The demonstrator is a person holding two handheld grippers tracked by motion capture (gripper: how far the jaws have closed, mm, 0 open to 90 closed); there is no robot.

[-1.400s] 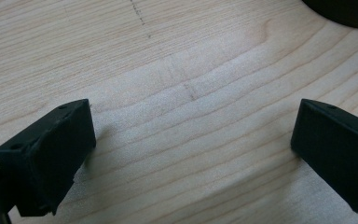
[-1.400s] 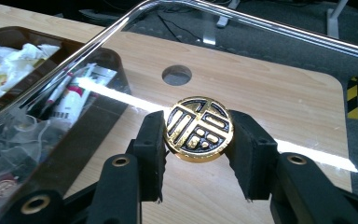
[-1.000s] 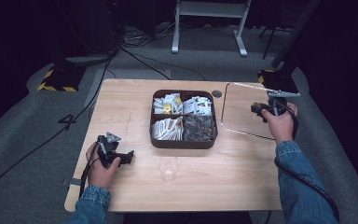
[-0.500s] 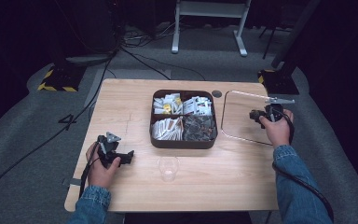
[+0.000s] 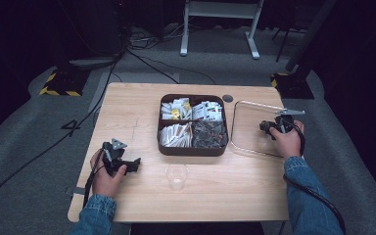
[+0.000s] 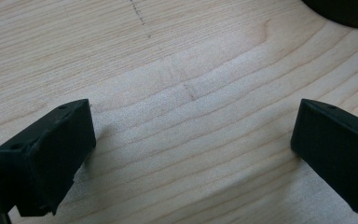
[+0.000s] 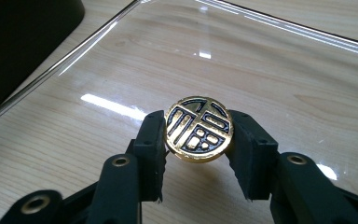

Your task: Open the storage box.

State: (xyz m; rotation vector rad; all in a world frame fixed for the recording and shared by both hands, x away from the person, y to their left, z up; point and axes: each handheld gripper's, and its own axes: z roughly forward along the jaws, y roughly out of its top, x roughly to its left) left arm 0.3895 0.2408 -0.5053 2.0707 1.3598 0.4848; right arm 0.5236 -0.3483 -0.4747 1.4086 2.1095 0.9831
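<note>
Right now, field by field, as I read it from my station:

Knob marking: my right gripper (image 7: 199,154) has its two pads pressed on a round gold-and-black knob (image 7: 199,129) — its face bears a stylised character that I cannot read.
Lid: the knob sits on a clear lid (image 5: 254,128) that lies on the table (image 5: 132,105), just to the right of the dark compartment box (image 5: 192,148).
Left gripper: my left gripper (image 5: 127,165) rests low over bare wood near the front left corner, jaws wide apart with nothing between them.
Box contents: four compartments hold packets; any print on them is too small to read.
Cup: a small clear cup (image 5: 176,176) stands just in front of the box, hard to make out against the wood.
Edges: the lid's far right corner lies close to the table's right edge.
Open room: the left half of the table is bare — plenty of space there.
Cut off: in the left gripper view, a sliver of the box's dark rim shows at the top right corner.
</note>
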